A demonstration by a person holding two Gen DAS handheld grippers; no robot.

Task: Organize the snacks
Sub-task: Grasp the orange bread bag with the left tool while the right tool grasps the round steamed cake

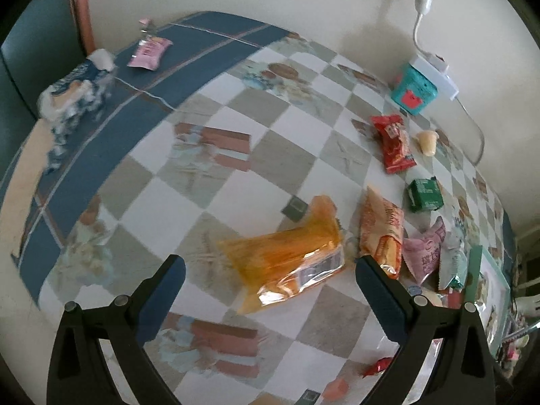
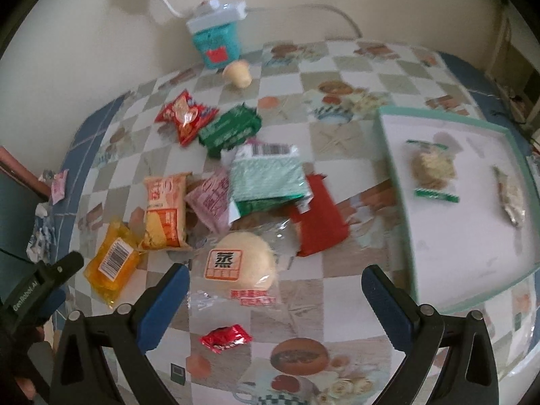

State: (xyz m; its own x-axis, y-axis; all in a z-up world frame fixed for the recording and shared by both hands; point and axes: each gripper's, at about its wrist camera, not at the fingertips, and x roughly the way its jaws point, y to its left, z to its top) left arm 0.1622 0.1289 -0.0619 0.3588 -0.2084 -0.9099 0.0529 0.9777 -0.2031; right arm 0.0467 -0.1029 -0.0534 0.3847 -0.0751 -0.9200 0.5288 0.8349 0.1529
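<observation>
On the checked tablecloth (image 2: 337, 67) a loose heap of snacks lies just left of a shallow mint-rimmed tray (image 2: 395, 168), which already holds a clear pack of round crackers (image 2: 433, 168) and a slim silvery bar (image 2: 511, 199). The right gripper (image 2: 275, 295) hangs above the near edge of the heap with its jaws spread to their widest and nothing between the pads; directly ahead of it lies a pale steamed bun in clear wrap (image 2: 241, 263), and closer still a small red candy packet (image 2: 226, 337). The left gripper (image 1: 270, 287) is likewise wide and empty, poised over an orange translucent packet (image 1: 287, 256) that lies flat and apart from the orange biscuit pack (image 1: 381, 233) beside it.

The step in hand looks like picking the next snack for the tray, probably the bun for the right side. To do it well, come down straight so both pads straddle the bun's middle, not only the loose film at its edges, which would likely slip or tear. Close gently: the bun is soft and will squash. The red pouch (image 2: 320, 222) and green-and-white packet (image 2: 270, 175) touch or overlap its wrap, so lift slowly to avoid dragging them. For the orange packet, grip across its narrow width; the slick film may slide.
</observation>
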